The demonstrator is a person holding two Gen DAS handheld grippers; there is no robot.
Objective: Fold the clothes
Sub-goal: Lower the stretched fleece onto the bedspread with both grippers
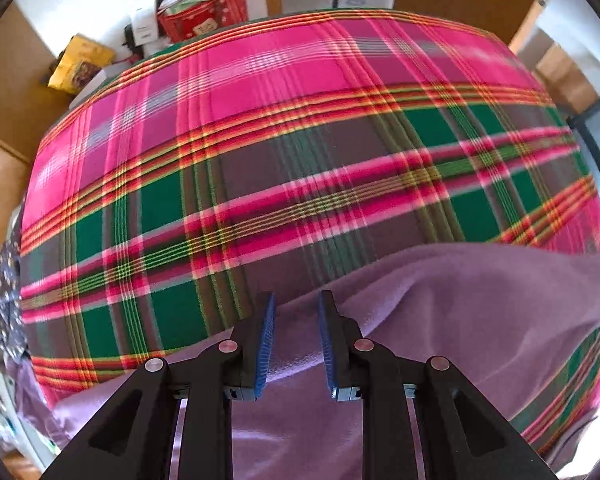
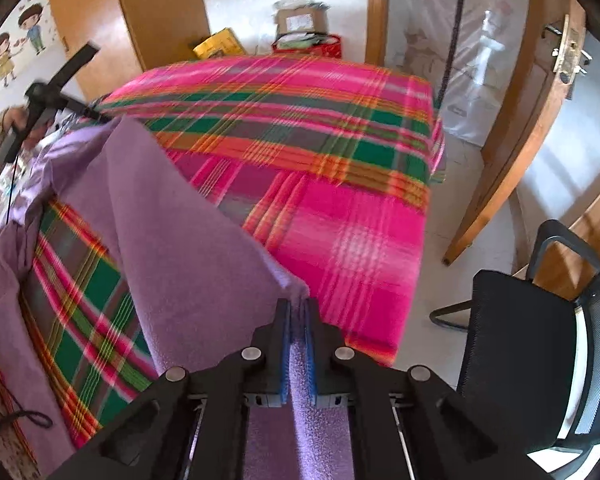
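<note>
Lilac fleece garment (image 2: 172, 240) draped, rumpled, over plaid blanket (image 2: 340, 184).

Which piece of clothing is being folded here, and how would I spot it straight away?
Start at the big bed covered by a pink, green and orange plaid blanket. Draped over its near side lies a plain lilac fleece garment, one corner pinched in the right tool. It is the only solid-coloured, unpatterned fabric on the bed.
</note>
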